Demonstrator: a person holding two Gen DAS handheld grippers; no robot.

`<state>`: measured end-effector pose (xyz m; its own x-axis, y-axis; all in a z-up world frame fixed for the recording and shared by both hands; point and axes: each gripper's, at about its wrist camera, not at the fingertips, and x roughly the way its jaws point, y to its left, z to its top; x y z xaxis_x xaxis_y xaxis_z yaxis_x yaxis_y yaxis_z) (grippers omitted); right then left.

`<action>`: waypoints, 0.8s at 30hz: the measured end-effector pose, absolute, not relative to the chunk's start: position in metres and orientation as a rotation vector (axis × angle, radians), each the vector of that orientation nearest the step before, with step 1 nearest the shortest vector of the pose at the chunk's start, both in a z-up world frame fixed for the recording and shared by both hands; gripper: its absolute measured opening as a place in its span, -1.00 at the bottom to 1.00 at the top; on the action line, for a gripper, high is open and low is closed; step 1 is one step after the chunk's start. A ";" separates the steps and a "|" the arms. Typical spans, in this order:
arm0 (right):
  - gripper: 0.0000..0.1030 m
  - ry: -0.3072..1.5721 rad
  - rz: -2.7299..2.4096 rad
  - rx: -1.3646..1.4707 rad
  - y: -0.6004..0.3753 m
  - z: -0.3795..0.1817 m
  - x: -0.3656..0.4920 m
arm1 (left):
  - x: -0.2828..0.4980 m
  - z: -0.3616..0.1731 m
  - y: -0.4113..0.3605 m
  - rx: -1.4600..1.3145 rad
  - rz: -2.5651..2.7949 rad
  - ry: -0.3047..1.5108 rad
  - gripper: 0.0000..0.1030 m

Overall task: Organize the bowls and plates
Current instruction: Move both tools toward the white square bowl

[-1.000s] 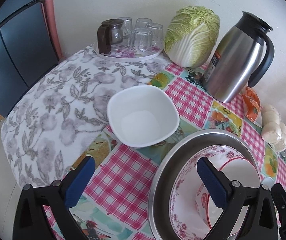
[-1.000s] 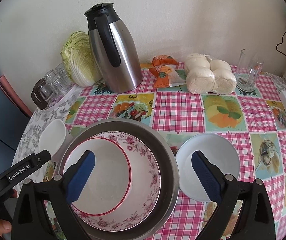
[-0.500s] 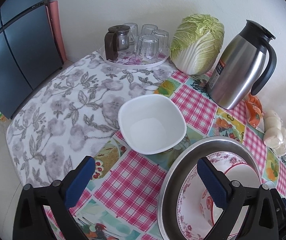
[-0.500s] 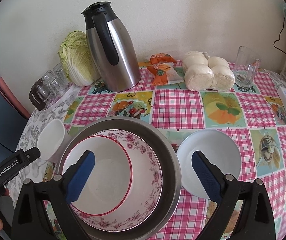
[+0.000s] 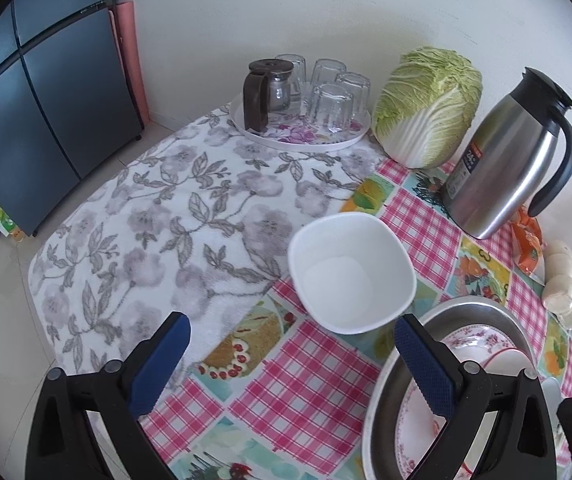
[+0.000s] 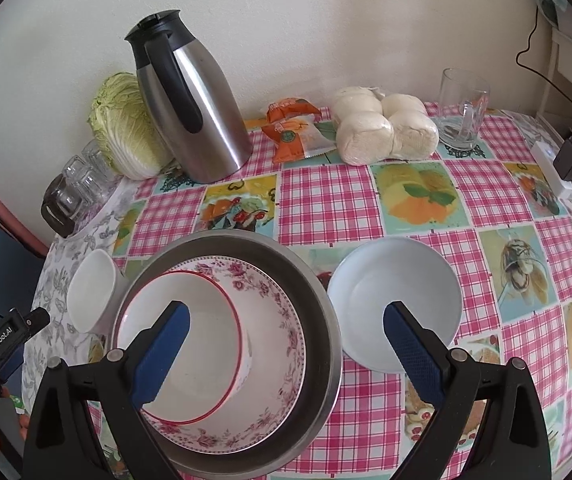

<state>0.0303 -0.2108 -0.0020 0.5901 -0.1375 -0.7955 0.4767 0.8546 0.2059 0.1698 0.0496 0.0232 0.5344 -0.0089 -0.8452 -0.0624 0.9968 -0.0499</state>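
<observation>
While ur left gripper (image 5: pixel 289 364) and right gripper (image 6: pixel 286 350) both hang wide apart w/ nothing held, the square white bowl (image 5: pixel 351 272) sits beside the steel bowl (image 6: pixel 325 316), round white bowl (image 6: pixel 395 304) on its other side.

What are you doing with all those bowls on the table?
A person is tidying dishes with two claws. Both the left claw and right claw are open, holding nothing. The steel bowl holds a floral bowl and a red-rimmed bowl. The square white bowl and round white bowl wait outside.
</observation>
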 end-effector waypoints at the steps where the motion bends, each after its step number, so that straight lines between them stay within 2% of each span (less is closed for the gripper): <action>1: 0.90 0.866 -0.362 0.426 -0.208 -0.001 0.030 | 0.171 0.024 0.053 -0.073 0.037 1.003 1.00; 9: 0.90 0.844 -0.311 0.415 -0.183 0.004 0.038 | 0.181 0.024 0.072 -0.121 0.032 1.001 1.00; 24: 0.90 0.801 -0.237 0.575 -0.172 0.020 0.062 | 0.197 0.018 0.107 -0.202 0.073 0.949 1.00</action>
<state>0.0623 -0.1719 0.0201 0.6797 0.0131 -0.7333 0.4095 0.8227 0.3942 0.1970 0.1074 0.0182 0.5815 -0.0264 -0.8131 -0.1504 0.9788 -0.1394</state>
